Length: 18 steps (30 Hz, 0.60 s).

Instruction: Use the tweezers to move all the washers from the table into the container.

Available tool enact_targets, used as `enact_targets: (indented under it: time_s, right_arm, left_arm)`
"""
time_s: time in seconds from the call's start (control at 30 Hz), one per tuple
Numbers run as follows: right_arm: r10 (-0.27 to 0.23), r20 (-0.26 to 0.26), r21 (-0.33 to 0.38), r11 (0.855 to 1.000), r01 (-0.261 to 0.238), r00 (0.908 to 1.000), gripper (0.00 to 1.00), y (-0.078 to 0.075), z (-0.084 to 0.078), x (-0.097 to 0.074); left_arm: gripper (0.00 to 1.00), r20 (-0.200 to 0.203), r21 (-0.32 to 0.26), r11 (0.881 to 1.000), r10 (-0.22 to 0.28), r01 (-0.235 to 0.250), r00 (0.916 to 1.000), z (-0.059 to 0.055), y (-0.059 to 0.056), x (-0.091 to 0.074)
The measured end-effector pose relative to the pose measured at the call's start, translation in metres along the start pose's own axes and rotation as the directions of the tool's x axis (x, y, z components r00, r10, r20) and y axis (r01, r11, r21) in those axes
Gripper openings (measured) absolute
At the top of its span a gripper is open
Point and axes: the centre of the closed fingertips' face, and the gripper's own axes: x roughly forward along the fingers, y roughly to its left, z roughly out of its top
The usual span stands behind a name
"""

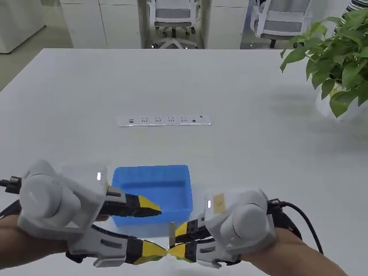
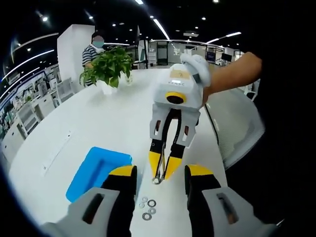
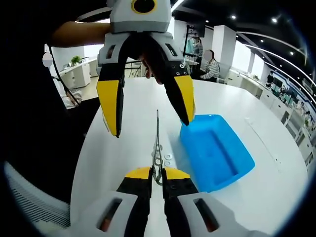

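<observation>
Washers [image 2: 147,208]: small cluster on table [image 2: 113,123], just beside blue container [image 2: 96,170]. Right gripper [image 3: 157,174] clamped on tweezers [image 3: 157,143], tips angled toward cluster; cannot tell if tips hold a washer. Advice: pinch one washer by rim, keep squeeze steady, lift clear before swinging. Left gripper [image 3: 148,123] jaws spread, empty, facing your right one across cluster.
</observation>
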Motion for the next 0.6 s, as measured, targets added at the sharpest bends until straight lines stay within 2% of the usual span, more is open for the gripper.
enact_targets:
  time_s: [0.23, 0.47, 0.6]
  right_arm:
    - [0.006, 0.005, -0.020, 1.000, -0.006, 1.0000, 0.09, 0.000, 0.012, -0.008]
    - [0.017, 0.008, -0.052, 0.998, -0.016, 0.9998, 0.09, -0.003, 0.026, -0.015]
    - [0.025, 0.001, -0.078, 0.997, -0.025, 0.9997, 0.09, -0.007, 0.034, -0.020]
  left_arm:
    - [0.57, 0.033, -0.071, 0.995, 0.068, -0.065, 0.9972, -0.009, 0.004, -0.014]
    - [0.71, 0.064, -0.123, 0.982, 0.155, -0.146, 0.9859, -0.013, 0.005, -0.028]
    - [0.76, 0.074, -0.141, 0.974, 0.187, -0.175, 0.9797, -0.014, 0.006, -0.034]
